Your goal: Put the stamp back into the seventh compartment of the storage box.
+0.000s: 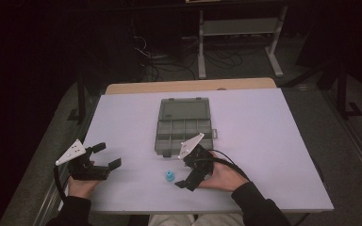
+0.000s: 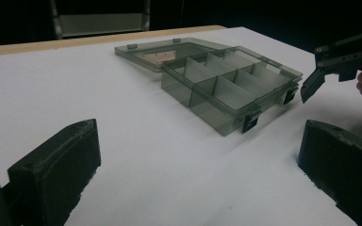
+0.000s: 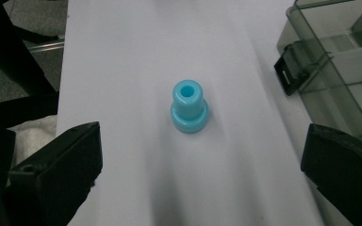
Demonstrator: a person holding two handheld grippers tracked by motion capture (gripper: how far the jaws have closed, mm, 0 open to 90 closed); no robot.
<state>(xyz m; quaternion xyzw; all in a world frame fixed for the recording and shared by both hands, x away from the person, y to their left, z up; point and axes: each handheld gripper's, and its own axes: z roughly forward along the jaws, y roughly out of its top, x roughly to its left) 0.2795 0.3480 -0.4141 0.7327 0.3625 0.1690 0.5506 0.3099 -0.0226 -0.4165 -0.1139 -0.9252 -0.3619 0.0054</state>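
the right gripper (image 3: 202, 179) has its two jaws spread wide, one blue stepped piece (image 3: 189, 107) upright on the table (image 3: 122, 56) beyond them, untouched, bare surface all around. one open compartment box (image 1: 184, 127) lies just beyond, mid-table. the left gripper (image 1: 104, 155), also wide and empty, sits near the left edge.

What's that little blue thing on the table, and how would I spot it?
Start at the smoky open organizer box mid-table. Just in front of it, the right gripper points at a small blue stepped plug, standing upright with a hole on top. It is the only brightly coloured item there.
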